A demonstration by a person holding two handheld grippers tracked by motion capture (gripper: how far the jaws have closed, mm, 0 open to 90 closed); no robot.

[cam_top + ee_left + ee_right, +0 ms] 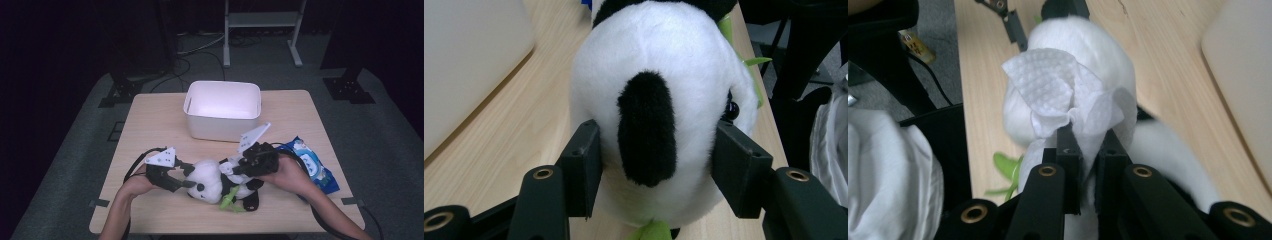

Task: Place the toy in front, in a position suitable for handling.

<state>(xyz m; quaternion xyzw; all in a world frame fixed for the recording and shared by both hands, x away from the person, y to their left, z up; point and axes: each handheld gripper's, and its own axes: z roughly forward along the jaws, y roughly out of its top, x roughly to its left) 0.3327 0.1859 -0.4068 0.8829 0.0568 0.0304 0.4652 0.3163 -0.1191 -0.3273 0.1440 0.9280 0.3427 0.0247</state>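
Dark room all round, with a pale wooden table (pixel 150 125) lit in the middle and a white rectangular plastic bin (pixel 222 110) sitting empty toward the far edge. Going left to right: your left gripper (pixel 187 177) was clamped on the head of the black-and-white plush panda toy (pixel 215 182), which lay on the near part of the table, between your two hands and in front of the bin. In the left gripper view both pads pressed into the white fur on either side of a black ear patch (pixel 646 127), so that hold looked solid.

Next, your right gripper (pixel 235 167) had its jaws pinched on a crumpled white paper wipe (pixel 1063 97), held right against the panda's body as if you were wiping it. Further right, a blue-and-white soft pack of wipes (pixel 312 165) lay on the table, partly under your forearm.

What could have gone wrong, as I'd guess it: the wipe was only nipped at a bunched corner, so a hard rub could have pulled it free or torn it. Pushing sideways could also have twisted the plush out of the left pads, since fur squashes and slips.

Hard to make out: the green leafy bit (pixel 230 202) by the panda's belly was mostly tucked under it, and the wipe hid where it actually touched the fur.
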